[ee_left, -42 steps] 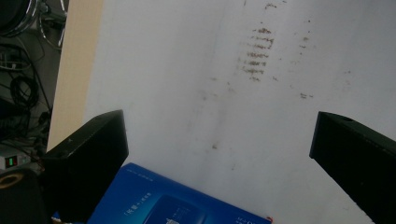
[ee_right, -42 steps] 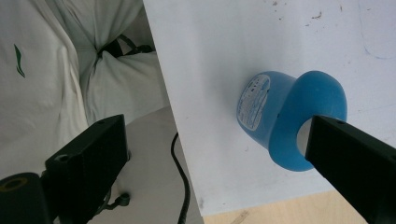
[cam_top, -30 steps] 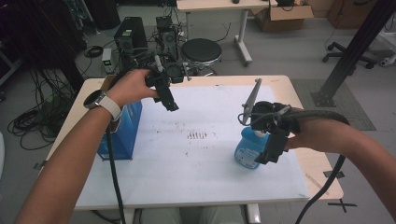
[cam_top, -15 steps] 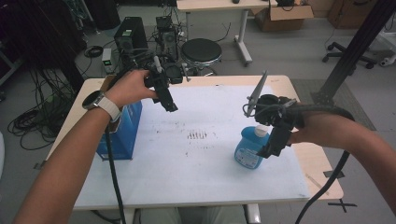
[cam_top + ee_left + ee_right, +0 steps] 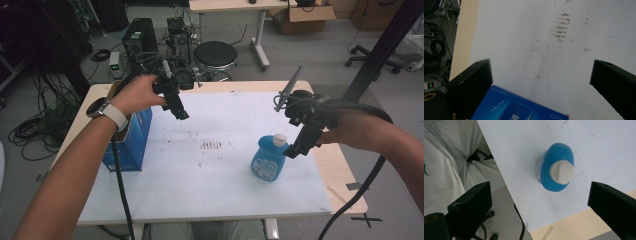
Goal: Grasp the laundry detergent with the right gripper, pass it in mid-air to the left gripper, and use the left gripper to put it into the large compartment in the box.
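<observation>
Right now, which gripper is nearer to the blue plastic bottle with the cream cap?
Right. The right gripper hangs just beside the cap of the blue plastic bottle, jaws open, not touching. The left gripper is far across the white board, near the blue carton.

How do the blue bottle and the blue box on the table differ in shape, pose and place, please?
The blue bottle is rounded with a pale cap, while the blue box is flat-sided and rectangular with printed lettering. The bottle stands on the white sheet near its right edge; the box stands at the table's left edge. The right tongs hang open just above the bottle; the left tongs hang open farther from the box. Both are blue, upright and ungripped.
</observation>
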### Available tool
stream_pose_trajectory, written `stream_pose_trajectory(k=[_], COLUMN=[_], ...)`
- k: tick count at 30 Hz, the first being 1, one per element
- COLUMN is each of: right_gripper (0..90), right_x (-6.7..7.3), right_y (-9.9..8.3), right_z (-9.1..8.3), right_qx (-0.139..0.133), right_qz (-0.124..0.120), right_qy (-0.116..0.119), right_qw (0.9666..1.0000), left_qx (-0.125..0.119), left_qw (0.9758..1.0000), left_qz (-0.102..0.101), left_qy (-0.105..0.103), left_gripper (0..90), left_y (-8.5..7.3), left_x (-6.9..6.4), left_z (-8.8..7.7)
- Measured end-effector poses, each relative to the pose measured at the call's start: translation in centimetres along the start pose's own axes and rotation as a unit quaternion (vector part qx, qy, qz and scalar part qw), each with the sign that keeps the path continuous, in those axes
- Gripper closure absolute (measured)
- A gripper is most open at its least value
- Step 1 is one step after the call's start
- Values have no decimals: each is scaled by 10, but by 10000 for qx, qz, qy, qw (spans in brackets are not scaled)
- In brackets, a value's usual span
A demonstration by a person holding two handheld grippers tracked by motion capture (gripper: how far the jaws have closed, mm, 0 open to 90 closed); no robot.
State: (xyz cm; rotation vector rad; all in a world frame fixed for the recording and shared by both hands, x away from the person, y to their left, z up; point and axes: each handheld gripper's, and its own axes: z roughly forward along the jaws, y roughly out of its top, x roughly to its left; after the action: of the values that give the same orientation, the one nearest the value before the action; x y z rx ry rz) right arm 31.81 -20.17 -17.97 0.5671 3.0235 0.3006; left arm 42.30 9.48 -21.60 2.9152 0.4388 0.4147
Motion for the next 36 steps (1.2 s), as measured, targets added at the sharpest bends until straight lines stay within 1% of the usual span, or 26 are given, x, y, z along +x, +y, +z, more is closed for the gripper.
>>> stream_pose_trajectory(k=[2,8,11,12,18,20,21,23,24,26,28,29,31,32,36], right_gripper=[55,56,58,60,60,60,60,60,60,60,60,60,60,60,59], right_x=[-3,-7,-9,-10,-12,-13,-14,-14,-16,-16,-17,-17,-19,-19,-20], right_y=[-3,-7,-9,-10,-13,-15,-17,-17,-20,-21,-24,-24,-27,-27,-32], right_z=[-1,-1,-1,-1,1,3,5,6,8,9,12,12,16,16,23], right_qx=[1,-7,-18,7,-15,-22,-11,0,-10,-16,-48,-48,-127,-127,-177], right_qz=[86,212,308,384,491,526,596,621,694,729,806,806,908,908,1033], right_qy=[-13,-48,-63,-86,-90,-89,-92,-97,-114,-114,-128,-128,-126,-126,-115], right_qw=[10000,9998,9995,9992,9988,9986,9982,9980,9975,9973,9966,9966,9957,9957,9944], left_qx=[-10,-10,-39,-43,-25,-23,-50,-41,-52,-26,-26,-26,-36,-56,-50], left_qw=[10000,10000,10000,10000,10000,10000,10000,10000,10000,10000,10000,10000,10000,10000,10000], left_qz=[3,3,-13,-14,-5,-4,-12,-5,-12,0,-21,-21,-14,-21,-27], left_qy=[-1,1,10,13,8,7,13,11,17,15,15,15,22,23,36], left_gripper=[49,49,49,49,49,49,49,49,49,49,49,49,49,49,49], left_y=[0,0,-1,-1,-1,-1,-1,0,-1,0,-1,-1,-1,-1,-2], left_x=[0,-1,-1,-1,-1,-1,-1,-1,-1,-1,-2,-2,-1,-1,-1], left_z=[0,0,0,0,0,0,0,-1,-1,-1,-1,-1,-1,-1,-1])
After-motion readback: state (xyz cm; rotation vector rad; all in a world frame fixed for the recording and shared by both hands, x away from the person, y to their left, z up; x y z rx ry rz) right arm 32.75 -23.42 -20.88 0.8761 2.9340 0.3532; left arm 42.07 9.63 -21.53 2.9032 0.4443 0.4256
